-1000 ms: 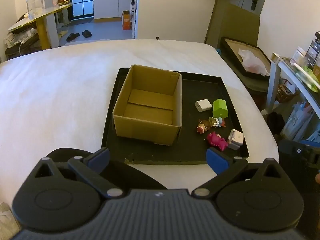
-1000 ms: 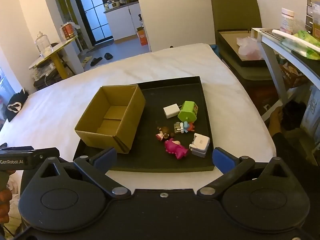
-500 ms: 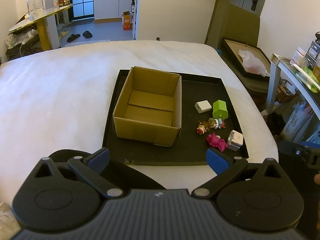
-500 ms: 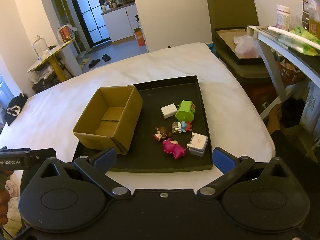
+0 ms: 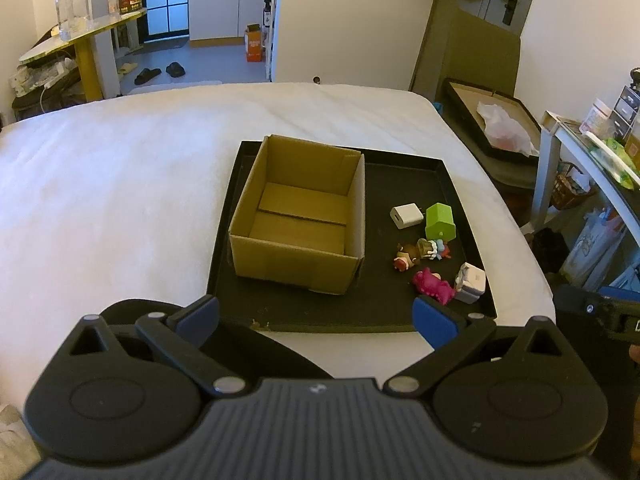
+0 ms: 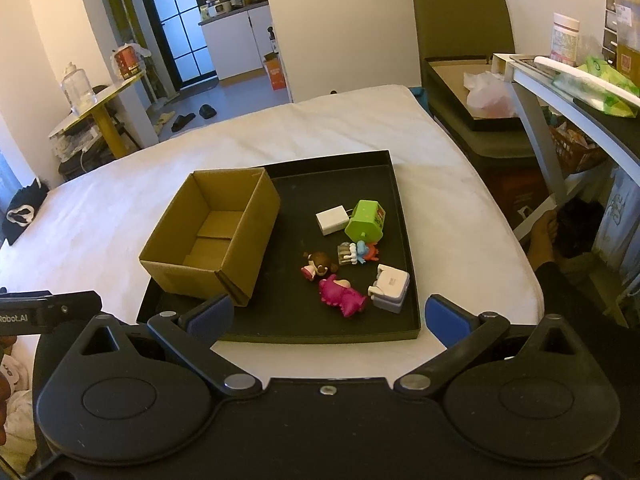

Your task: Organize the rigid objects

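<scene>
An empty open cardboard box stands on the left part of a black tray on a white bed. Right of it on the tray lie a white charger, a green toy house, a brown figure, a blue and red figure, a pink toy and a white and grey block. My left gripper and right gripper are both open and empty, held above the tray's near edge.
The white bed spreads wide to the left of the tray. A white shelf with packets stands at the right. A dark box with a plastic bag lies beyond the bed's right side. A yellow table stands far left.
Both grippers have drawn back and up a little, so the tray and box sit slightly farther off. Nothing on the tray has moved.
</scene>
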Demonstrator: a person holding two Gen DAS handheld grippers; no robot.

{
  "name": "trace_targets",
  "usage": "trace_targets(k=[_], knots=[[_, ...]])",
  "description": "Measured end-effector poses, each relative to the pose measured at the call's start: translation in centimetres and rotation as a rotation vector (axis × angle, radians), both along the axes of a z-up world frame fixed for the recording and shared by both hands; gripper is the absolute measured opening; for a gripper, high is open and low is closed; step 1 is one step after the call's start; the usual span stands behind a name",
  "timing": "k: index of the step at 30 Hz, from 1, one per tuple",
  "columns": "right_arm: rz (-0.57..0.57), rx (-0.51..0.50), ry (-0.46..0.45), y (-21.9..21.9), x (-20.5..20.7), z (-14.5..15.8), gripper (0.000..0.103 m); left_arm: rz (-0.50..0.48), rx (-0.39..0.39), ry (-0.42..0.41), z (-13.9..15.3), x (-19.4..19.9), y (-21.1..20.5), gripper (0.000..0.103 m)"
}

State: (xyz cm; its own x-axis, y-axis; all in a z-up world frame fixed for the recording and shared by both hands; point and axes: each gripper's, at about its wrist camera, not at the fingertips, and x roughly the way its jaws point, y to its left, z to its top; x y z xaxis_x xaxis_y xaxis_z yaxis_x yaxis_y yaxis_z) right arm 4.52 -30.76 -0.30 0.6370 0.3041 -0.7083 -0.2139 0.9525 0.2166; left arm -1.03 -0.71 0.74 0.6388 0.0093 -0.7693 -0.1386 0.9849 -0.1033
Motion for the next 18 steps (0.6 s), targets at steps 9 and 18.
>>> trace_targets(k=[9,18], knots=[[0.022,-0.026,-0.018,0.68,-0.36,0.8,0.103,0.002,-0.003,-0.006,-0.07,-0.08,0.14,0.102],[0.019,-0.042,-0.027,1.03,-0.64,0.9,0.103,-0.01,0.005,-0.019,0.41,-0.18,-0.02,0.102]])
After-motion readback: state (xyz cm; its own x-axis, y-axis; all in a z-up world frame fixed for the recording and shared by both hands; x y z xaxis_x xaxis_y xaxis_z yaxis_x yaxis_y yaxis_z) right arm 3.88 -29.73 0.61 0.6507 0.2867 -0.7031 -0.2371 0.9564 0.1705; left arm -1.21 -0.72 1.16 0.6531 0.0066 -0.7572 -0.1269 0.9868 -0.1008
